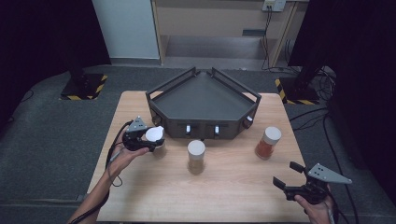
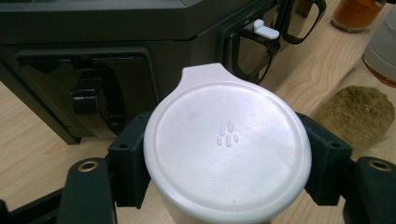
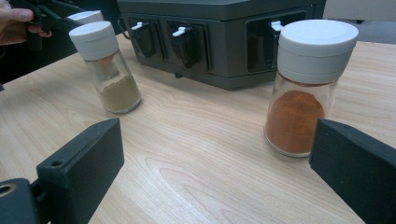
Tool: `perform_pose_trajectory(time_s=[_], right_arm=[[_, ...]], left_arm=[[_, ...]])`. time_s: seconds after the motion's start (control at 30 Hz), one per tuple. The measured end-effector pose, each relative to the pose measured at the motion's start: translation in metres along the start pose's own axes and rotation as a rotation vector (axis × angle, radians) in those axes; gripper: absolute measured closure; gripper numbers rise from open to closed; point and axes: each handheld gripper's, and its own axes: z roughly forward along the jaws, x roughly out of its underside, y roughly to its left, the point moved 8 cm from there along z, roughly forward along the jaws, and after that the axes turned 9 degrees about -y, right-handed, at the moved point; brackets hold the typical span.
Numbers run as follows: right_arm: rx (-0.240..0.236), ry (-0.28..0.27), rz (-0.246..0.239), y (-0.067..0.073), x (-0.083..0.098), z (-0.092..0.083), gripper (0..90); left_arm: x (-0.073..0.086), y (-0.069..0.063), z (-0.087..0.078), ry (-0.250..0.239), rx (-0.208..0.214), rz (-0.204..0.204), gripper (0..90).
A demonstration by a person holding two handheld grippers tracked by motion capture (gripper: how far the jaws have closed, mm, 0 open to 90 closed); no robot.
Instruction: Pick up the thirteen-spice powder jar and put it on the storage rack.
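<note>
While the dark tray rack (image 1: 203, 95) at the table's (image 1: 154, 196) far side sits empty, I judge the work barely begun: none of the three spice jars is on it. My left gripper (image 1: 150, 141) is pinching the left jar (image 2: 227, 151) just below its white lid, close by the rack's front left corner. The middle jar (image 1: 196, 156) of tan powder and the orange-powder jar (image 3: 306, 86) stand untouched on the wood. My right gripper (image 1: 290, 176) hangs spread and empty, near the orange-powder jar. I can read no label anywhere; the lid shows just small embossed dots.
</note>
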Motion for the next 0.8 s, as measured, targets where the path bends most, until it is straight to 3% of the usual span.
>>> perform_pose_trajectory(time_s=[0.27,0.43,0.63,0.8], right_arm=[[0.0,0.002,0.005,0.0,0.0,0.0,3.7],[-0.002,0.003,0.005,0.0,0.0,0.0,3.7],[-0.002,0.002,0.005,0.0,0.0,0.0,3.6],[-0.002,0.002,0.003,0.0,0.0,0.0,3.5]], left_arm=[[-0.004,-0.003,-0.001,0.018,0.028,0.025,29.3],[-0.008,-0.004,-0.003,0.013,0.067,0.038,29.3],[-0.019,-0.004,-0.006,0.009,0.11,0.065,29.3],[-0.031,-0.008,-0.008,0.009,0.117,0.091,29.3]])
